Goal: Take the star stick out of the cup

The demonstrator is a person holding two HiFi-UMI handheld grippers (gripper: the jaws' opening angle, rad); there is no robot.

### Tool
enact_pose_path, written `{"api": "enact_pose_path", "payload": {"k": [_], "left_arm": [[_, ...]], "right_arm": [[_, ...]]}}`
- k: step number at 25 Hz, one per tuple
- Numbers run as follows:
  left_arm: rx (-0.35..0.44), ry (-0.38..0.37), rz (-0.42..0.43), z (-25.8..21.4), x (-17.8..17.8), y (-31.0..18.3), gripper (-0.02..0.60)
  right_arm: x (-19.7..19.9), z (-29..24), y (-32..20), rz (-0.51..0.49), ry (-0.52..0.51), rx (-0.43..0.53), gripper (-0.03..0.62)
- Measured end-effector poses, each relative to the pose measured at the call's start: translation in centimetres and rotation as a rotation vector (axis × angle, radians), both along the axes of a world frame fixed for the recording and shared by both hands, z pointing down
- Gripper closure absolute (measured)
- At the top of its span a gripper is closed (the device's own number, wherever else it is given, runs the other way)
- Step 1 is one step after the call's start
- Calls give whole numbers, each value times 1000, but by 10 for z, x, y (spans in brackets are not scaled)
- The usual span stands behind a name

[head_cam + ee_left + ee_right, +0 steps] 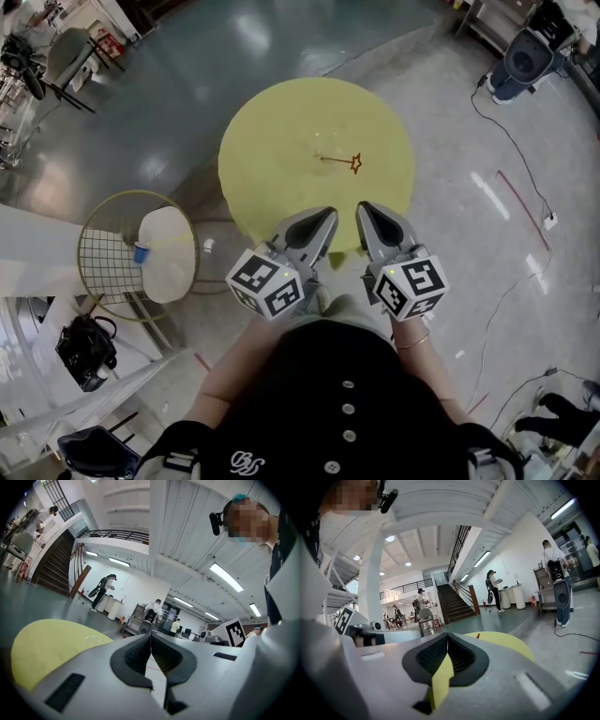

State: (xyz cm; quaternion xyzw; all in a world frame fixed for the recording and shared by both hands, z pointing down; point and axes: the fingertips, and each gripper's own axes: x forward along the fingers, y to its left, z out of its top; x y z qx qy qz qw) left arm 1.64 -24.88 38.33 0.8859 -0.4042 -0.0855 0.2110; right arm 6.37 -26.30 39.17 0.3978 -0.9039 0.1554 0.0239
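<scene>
Round yellow table fills the upper centre; at left stands a wire-grid stand with a small blue object; black bag lower left.

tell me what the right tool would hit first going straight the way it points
Likely the star stick on the yellow table; the right tool points roughly at its star end, though height is unclear.

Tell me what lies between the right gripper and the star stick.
Only bare yellow tabletop, seen in the head view: nothing stands between the right gripper and the star stick.
</scene>
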Motion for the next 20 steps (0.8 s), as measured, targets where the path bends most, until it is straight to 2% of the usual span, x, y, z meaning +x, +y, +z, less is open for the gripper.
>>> {"api": "enact_pose_path", "payload": {"k": [11, 20], "left_arm": [[-22, 12, 28, 2, -9, -11, 569], [-86, 34, 45, 23, -19, -23, 569]], "right_arm": [[-3, 7, -8, 55, 16, -37, 589], [-11, 25, -25, 92, 29, -88, 585]]}}
